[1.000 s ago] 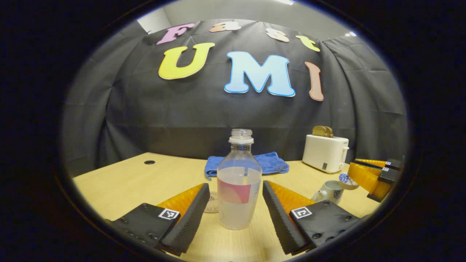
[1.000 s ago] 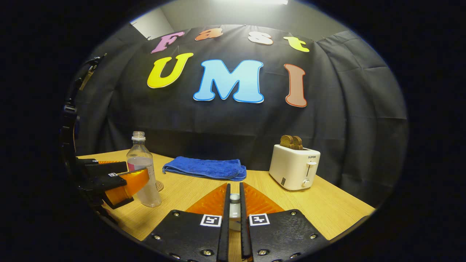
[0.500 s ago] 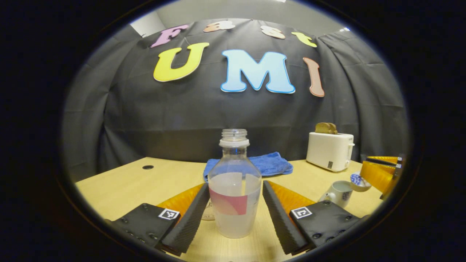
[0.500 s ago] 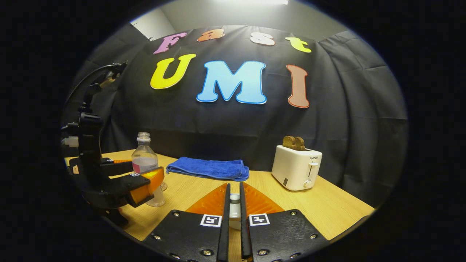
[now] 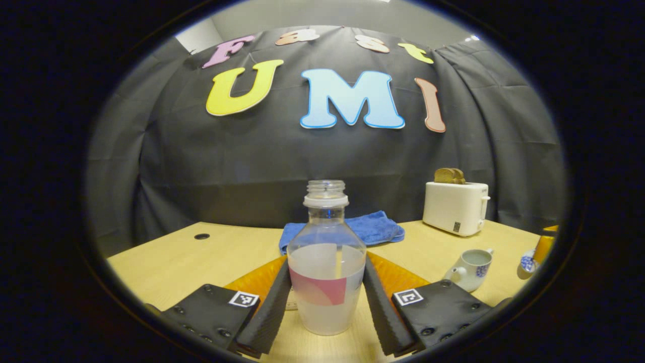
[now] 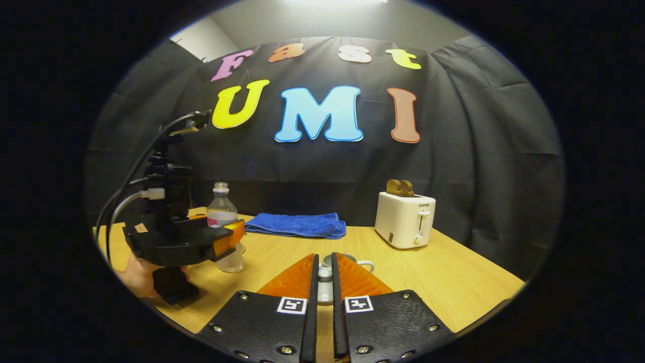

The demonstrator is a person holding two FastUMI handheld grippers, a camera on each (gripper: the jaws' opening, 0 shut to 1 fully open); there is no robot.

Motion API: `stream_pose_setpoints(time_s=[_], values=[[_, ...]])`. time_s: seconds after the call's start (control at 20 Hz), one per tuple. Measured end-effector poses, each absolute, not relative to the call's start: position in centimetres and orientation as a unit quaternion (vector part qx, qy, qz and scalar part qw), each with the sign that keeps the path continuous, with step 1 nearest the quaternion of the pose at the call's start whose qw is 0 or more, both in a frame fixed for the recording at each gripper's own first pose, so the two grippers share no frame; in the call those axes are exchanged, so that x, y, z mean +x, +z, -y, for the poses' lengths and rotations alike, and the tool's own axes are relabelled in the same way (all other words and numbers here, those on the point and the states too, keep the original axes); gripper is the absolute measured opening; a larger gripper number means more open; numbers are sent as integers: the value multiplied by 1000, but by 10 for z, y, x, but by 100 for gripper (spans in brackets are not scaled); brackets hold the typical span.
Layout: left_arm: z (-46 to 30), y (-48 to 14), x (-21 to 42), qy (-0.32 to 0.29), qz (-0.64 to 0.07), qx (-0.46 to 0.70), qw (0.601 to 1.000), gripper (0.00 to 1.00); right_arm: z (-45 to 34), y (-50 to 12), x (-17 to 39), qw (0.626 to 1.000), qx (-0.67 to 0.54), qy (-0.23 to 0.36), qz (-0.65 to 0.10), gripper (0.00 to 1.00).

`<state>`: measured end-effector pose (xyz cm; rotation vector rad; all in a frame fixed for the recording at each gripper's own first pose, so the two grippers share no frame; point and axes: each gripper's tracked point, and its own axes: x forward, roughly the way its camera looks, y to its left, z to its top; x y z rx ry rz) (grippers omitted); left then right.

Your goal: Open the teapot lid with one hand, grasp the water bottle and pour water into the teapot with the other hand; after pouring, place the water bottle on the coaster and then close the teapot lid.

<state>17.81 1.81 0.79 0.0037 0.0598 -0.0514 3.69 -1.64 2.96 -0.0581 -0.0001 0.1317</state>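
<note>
Left gripper is clamping the water bottle standing on the table; right gripper is pinching the lid (teapot uncovered); lifting should be vertical and steady

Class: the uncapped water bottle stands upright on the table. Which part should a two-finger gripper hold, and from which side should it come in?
Grip the water bottle across its straight lower body, at the label band, coming in level from the side. The shoulder above tapers to a narrow neck, and the bottle is open and part full. The left gripper already flanks that band.
</note>
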Motion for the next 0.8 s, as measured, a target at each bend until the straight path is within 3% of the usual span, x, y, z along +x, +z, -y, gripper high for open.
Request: stream_pose_setpoints(time_s=[0.45,0.8], values=[[20,12,184,-61,-41,159,985,87,23,17,-26,997,-28,66,-13,13],[43,6,191,-63,-48,313,946,88,26,0,-40,997,-26,70,-32,13]])
